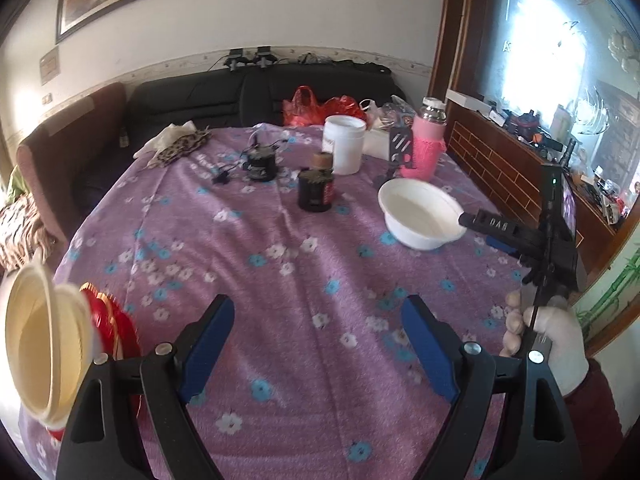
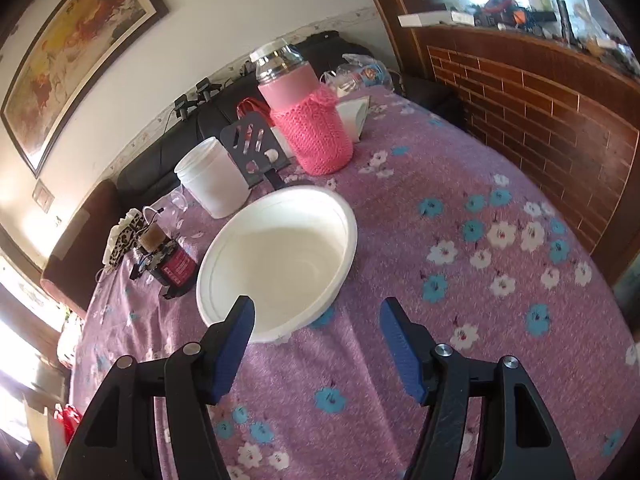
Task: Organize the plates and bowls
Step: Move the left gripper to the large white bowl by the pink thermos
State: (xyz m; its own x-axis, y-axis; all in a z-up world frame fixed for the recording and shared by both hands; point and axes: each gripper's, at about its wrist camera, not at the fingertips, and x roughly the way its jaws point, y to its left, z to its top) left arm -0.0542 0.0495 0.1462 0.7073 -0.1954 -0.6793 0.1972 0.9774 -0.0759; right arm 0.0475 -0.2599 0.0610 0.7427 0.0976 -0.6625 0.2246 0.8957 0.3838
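Right wrist view: right tongs (image 2: 316, 328) spread, empty, near white bowl (image 2: 280, 260); bowl still needs stacking. Left tongs (image 1: 318, 328) spread too.

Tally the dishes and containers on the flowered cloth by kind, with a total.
White bowl: 1
Stacked cream bowls, edge of view, number unclear: 1 stack
White plastic tub: 1
Bottle in pink knit sleeve: 1
Dark jar with red label: 1
Total: 5
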